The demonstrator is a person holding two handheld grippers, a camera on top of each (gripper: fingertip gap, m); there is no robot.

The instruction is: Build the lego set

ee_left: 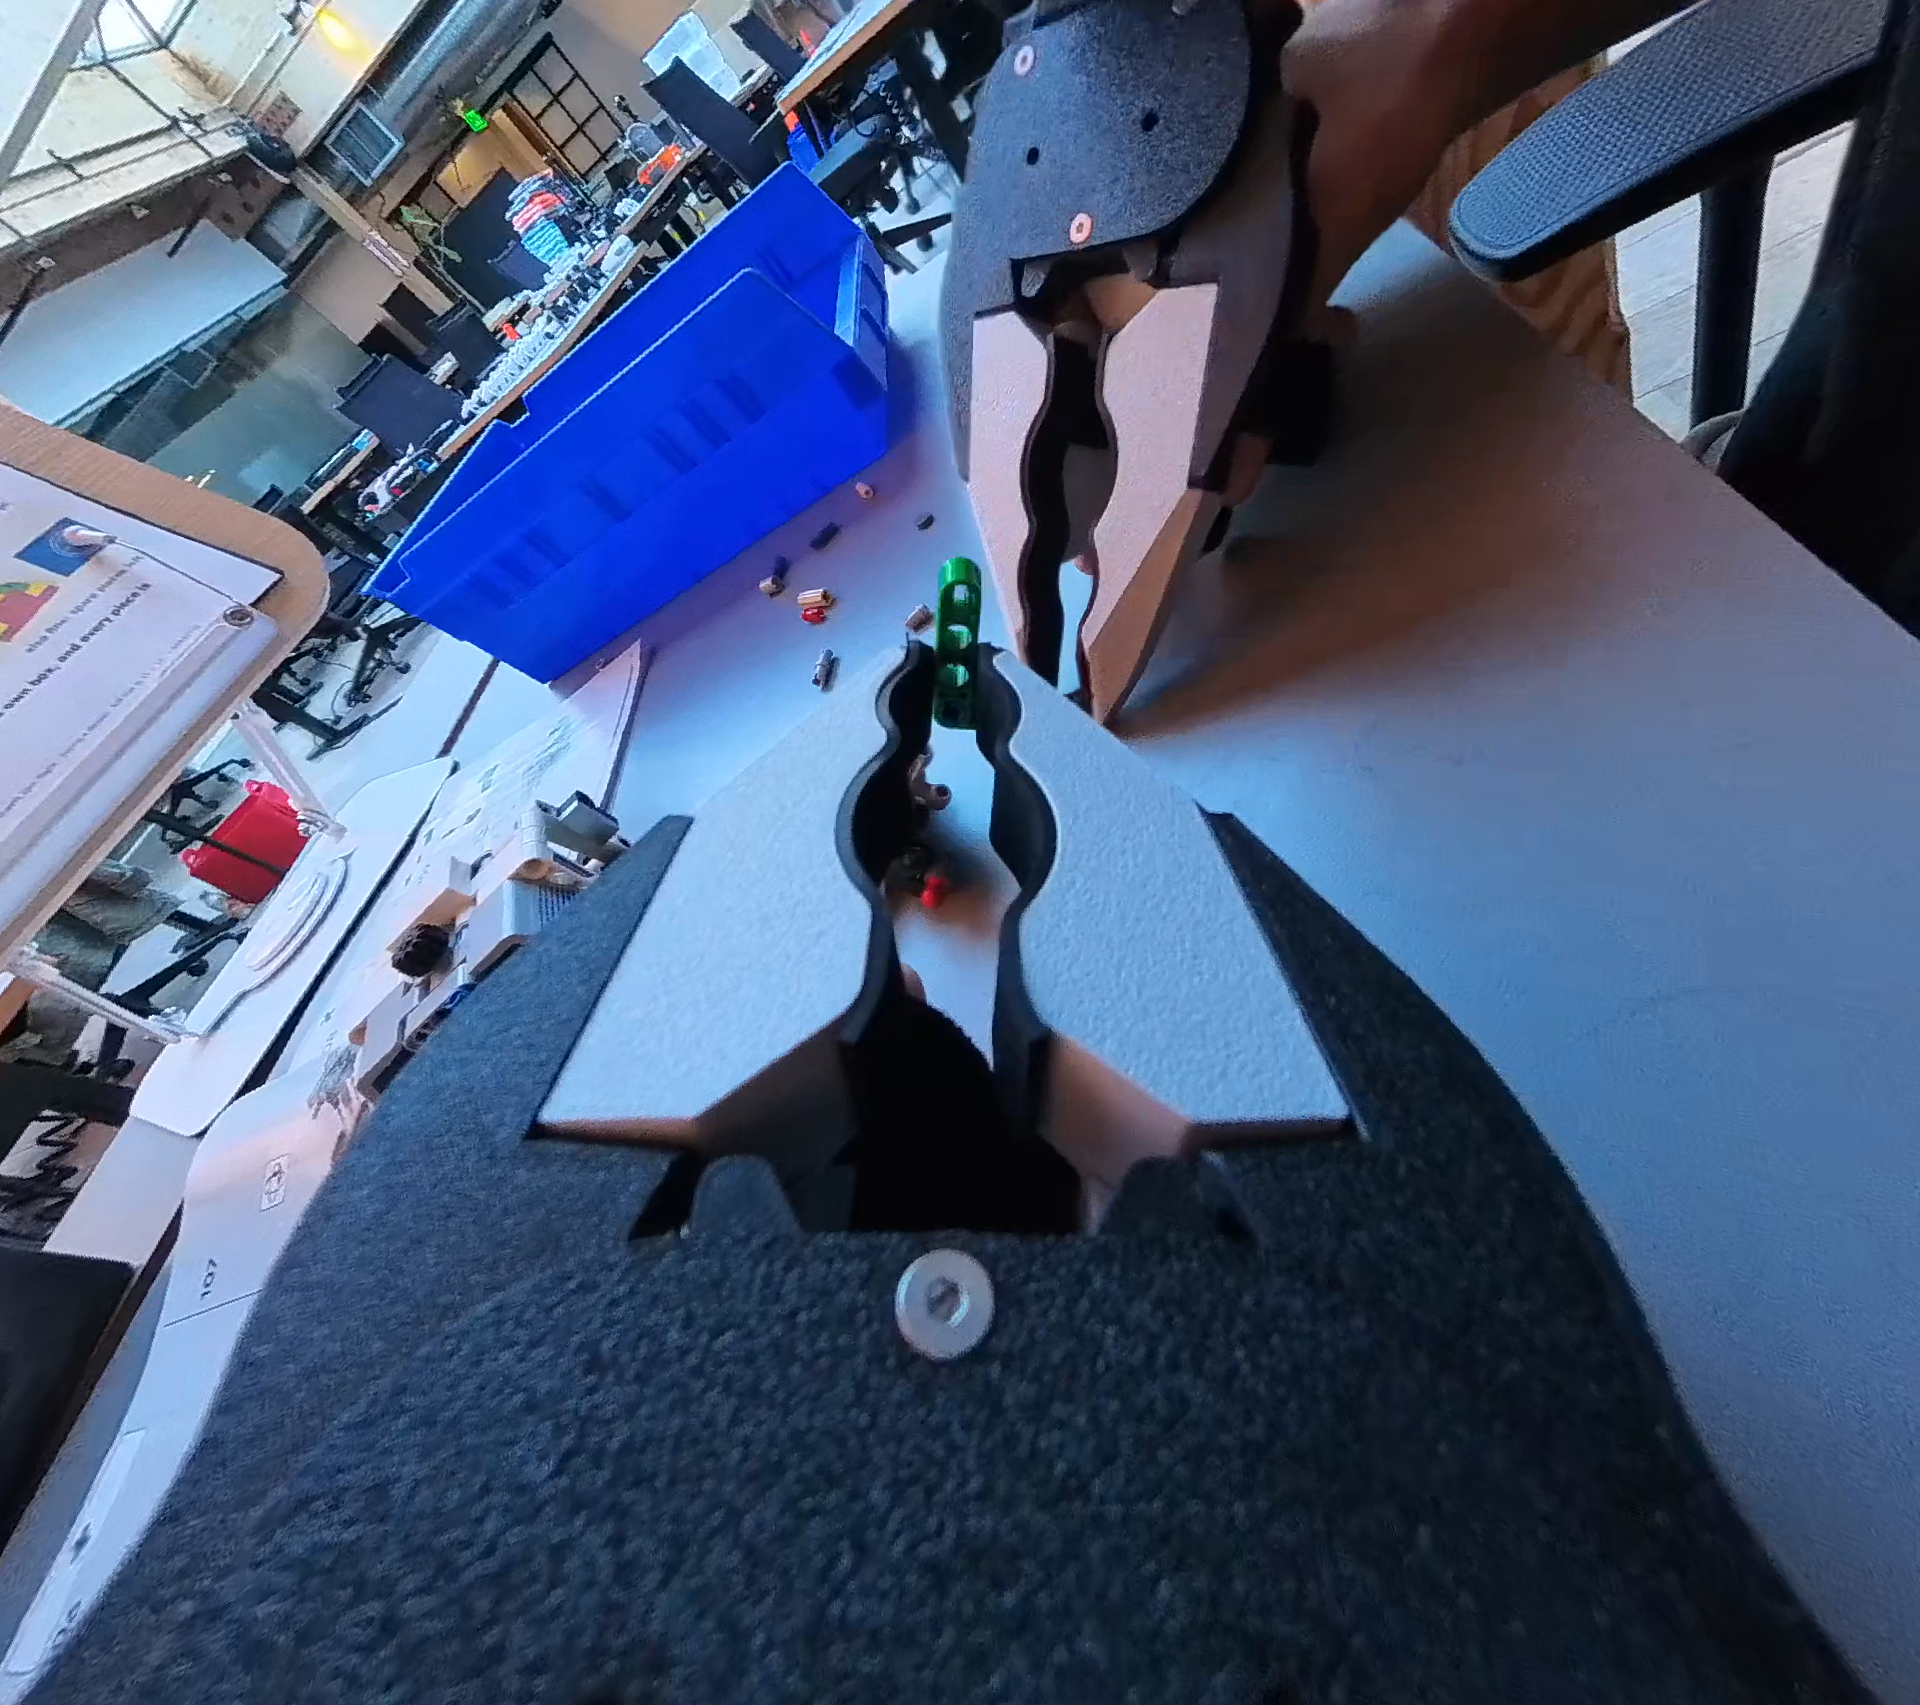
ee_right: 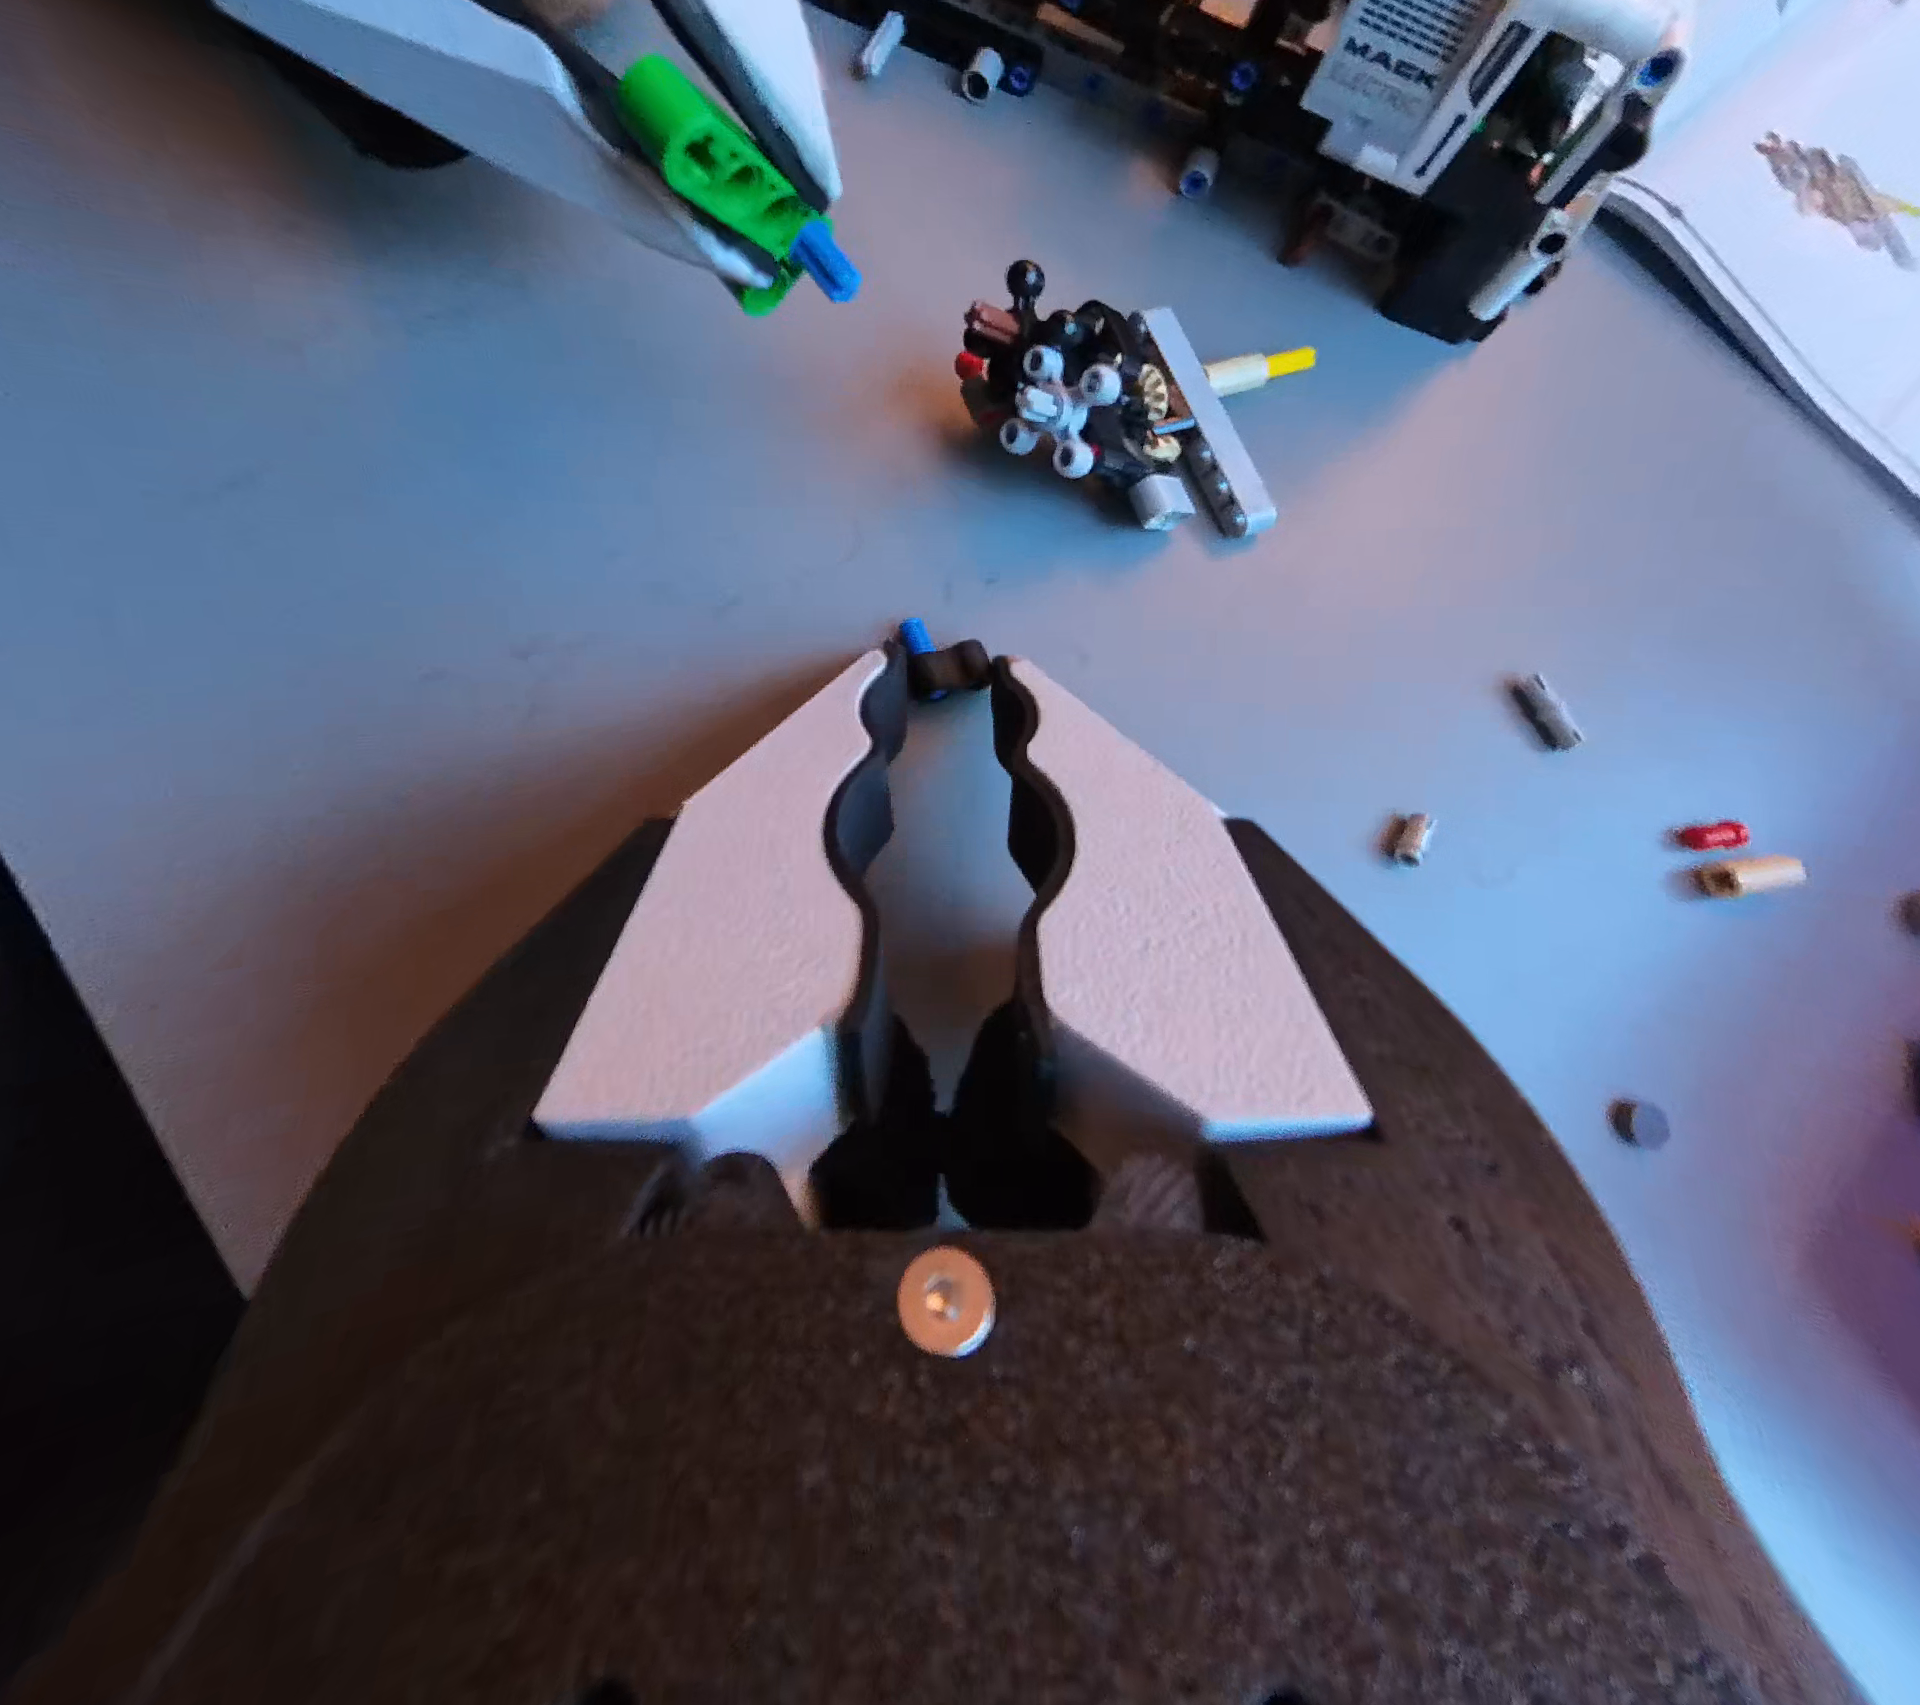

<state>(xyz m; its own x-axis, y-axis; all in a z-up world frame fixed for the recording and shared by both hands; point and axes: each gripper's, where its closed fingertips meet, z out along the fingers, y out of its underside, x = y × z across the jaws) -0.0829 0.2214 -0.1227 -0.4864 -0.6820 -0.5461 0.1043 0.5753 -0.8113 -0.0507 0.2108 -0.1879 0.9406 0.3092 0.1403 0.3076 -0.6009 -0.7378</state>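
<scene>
Left wrist view: left hand-held gripper (ee_left: pixel 956 668) was clamped on a green Technic beam (ee_left: pixel 957 649), the beam standing up out of the fingertips above the grey worktop (ee_left: pixel 1507 876). Right hand-held gripper (ee_left: pixel 1070 679) came down from above, tips just beside the beam; a person's hand (ee_left: pixel 1361 128) held it. Blue bin (ee_left: pixel 665 450) sat further back, with small loose pins (ee_left: pixel 810 601) scattered between it and the grippers. A printed sheet on a board (ee_left: pixel 114 616) sat at the left edge.

Right wrist view: right hand-held gripper (ee_right: pixel 943 668) pinched a small black connector with a blue pin (ee_right: pixel 935 658) at its tips. Left hand-held gripper (ee_right: pixel 758 242) sat upper left, gripping the green beam (ee_right: pixel 717 154), a blue pin (ee_right: pixel 828 261) sticking out of the beam's lower end. Small black-and-grey sub-assembly with a yellow axle (ee_right: pixel 1101 408) lay on the worktop between them. Partly built truck model (ee_right: pixel 1299 14) stood behind it, open instruction booklet (ee_right: pixel 1787 149) to its right. Loose pins (ee_right: pixel 1714 855) lay at right.
</scene>
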